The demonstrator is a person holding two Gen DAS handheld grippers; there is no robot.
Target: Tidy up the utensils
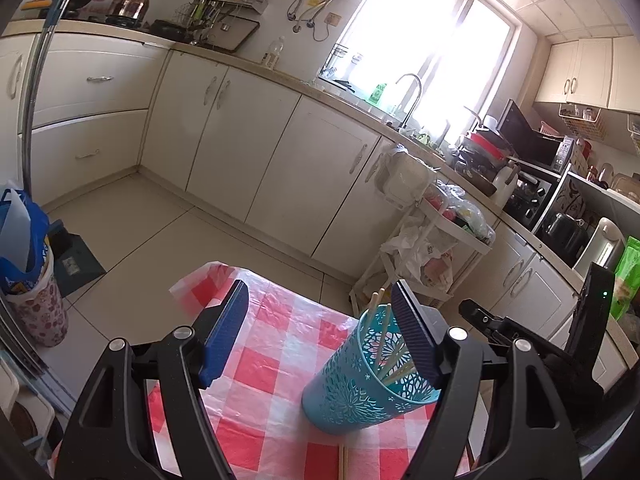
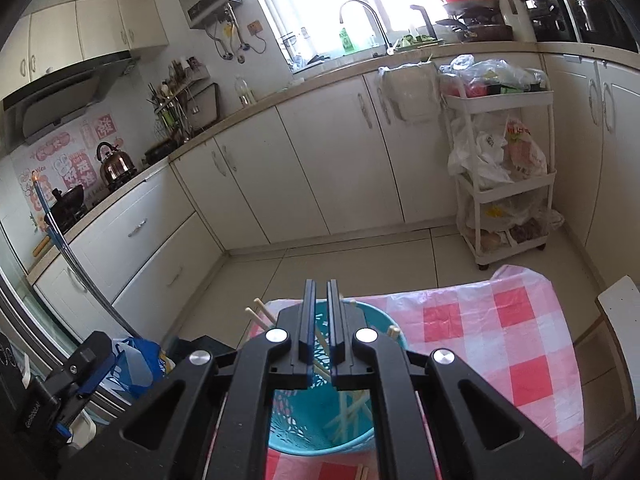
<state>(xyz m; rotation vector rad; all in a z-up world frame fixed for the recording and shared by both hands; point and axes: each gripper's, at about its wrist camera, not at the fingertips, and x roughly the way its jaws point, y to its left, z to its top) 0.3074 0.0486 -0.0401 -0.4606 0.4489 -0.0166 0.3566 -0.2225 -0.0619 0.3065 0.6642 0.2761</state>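
Note:
A teal cut-out utensil holder (image 1: 352, 392) stands on the red-and-white checked tablecloth (image 1: 280, 320) with several wooden chopsticks (image 1: 380, 320) in it. My left gripper (image 1: 320, 286) is open wide. The holder's rim sits against its right finger (image 1: 412, 332), and the left finger stands clear of it. My right gripper (image 2: 321, 282) is shut and hovers just above the holder (image 2: 320, 432). Chopsticks (image 2: 260, 312) lean out past its fingers, and one shows through the slit between them; I cannot tell whether it is pinched. Two more chopsticks (image 1: 344, 460) lie on the cloth in front of the holder.
The small table ends just beyond the holder, with tiled floor (image 1: 192, 240) past it. A white trolley (image 2: 508, 160) full of bags stands by the cabinets. A bin with a blue bag (image 1: 28, 264) is on the left. A white chair edge (image 2: 616, 300) sits at the table's right.

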